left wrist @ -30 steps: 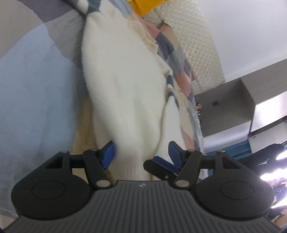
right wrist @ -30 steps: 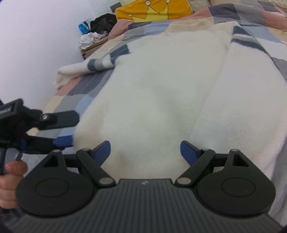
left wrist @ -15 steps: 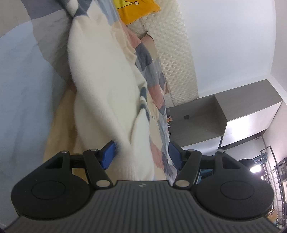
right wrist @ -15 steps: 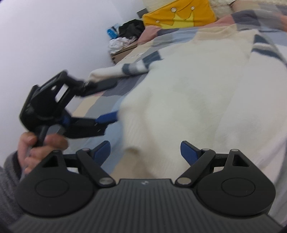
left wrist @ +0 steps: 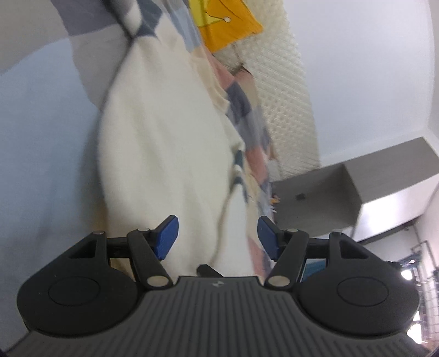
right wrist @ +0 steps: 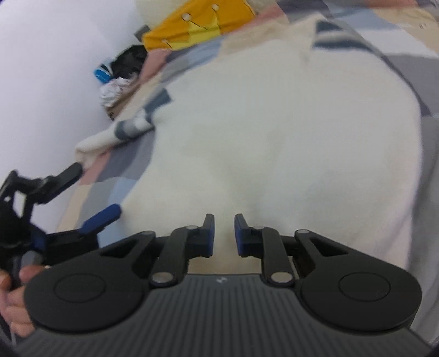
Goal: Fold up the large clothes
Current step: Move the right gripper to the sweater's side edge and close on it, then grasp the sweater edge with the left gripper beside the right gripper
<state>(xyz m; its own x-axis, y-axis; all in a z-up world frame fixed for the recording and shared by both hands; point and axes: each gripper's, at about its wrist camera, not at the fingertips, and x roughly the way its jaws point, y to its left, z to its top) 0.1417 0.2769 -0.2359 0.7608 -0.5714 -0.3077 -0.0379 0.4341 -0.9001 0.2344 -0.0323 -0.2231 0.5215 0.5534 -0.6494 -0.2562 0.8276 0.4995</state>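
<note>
Across the patchwork bedcover [right wrist: 115, 189] lies the cream sweater [right wrist: 274, 131], spread flat with its body filling most of the right wrist view and one sleeve, banded in grey-blue near the cuff, stretched out to the left toward the white wall [right wrist: 49, 55]. A second banded sleeve shows at the sweater's far right edge.

At the sweater's near hem sits the right gripper [right wrist: 223, 233], tilted down toward the cloth. Its jaws have just been closing and now stand close together with a narrow gap between the blue pads; the hem's cream fabric shows in that gap, but the blur does not let me tell whether the pads actually pinch it.

To the left of it, the left gripper [right wrist: 93, 196] is held by a hand [right wrist: 13, 291] low at the picture's edge, its fingers reaching toward the sweater's left side. From its own camera the left gripper [left wrist: 216, 236] has its jaws well apart, the pads clear of the cloth, with the sweater's edge and a fold lying in the space ahead between them.

Farther off, a yellow cushion [right wrist: 197, 24] rests at the head of the bed, and a heap of dark and white clothes [right wrist: 120, 71] sits beside the wall. The left wrist view also takes in a quilted headboard [left wrist: 285, 90] and a grey cabinet [left wrist: 315, 197].
</note>
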